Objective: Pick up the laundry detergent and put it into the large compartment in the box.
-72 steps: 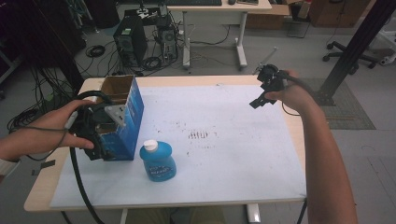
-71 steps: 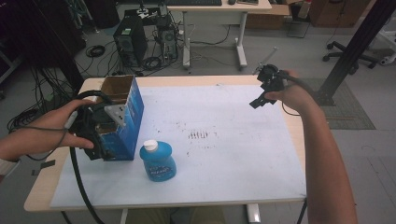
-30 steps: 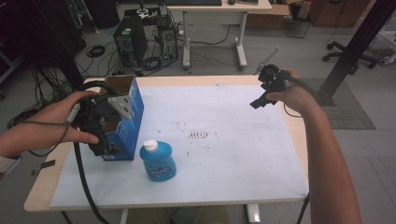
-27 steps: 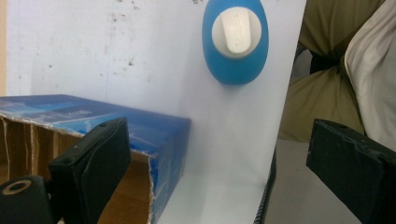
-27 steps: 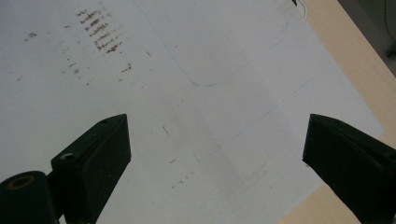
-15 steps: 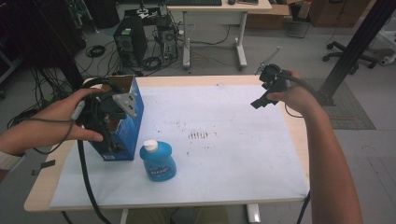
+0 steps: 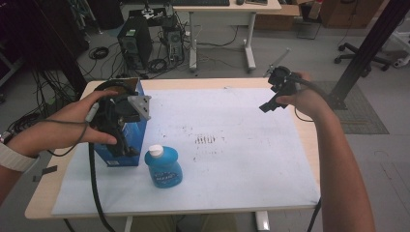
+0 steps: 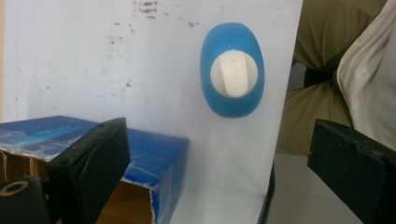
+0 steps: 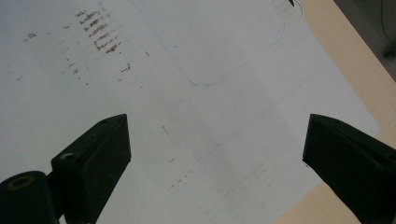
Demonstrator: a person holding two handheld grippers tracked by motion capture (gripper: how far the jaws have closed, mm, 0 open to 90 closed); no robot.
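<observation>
The left gripper (image 7: 121, 126) hangs over the open-topped blue cardboard box (image 7: 129, 140) at the left side of the table, its jaws spread wide with nothing between them. In the left gripper view one jaw sits above the box's torn top edge (image 8: 140, 179), and the squat blue plastic bottle with a white flip cap (image 8: 232, 77) stands ahead of the jaws, just beyond the box's corner. In the high view the bottle (image 7: 163, 166) stands upright on the white paper sheet (image 7: 232, 159), just beside the box and apparently clear of it.

The bottle looks like smooth moulded plastic, likely slick and somewhat heavy if full of liquid. Its oval body has a narrow axis, so the jaws would probably grip best across the flat faces, low on the shoulder rather than on the small cap, which could pop or twist. The box is light, thin card that would probably dent or slide when pinched at a wall.

The right gripper (image 7: 278, 89) is held well apart at the far right, its jaws also wide and empty over the stained paper (image 9: 187, 116) near the wooden table edge (image 9: 345, 65).
</observation>
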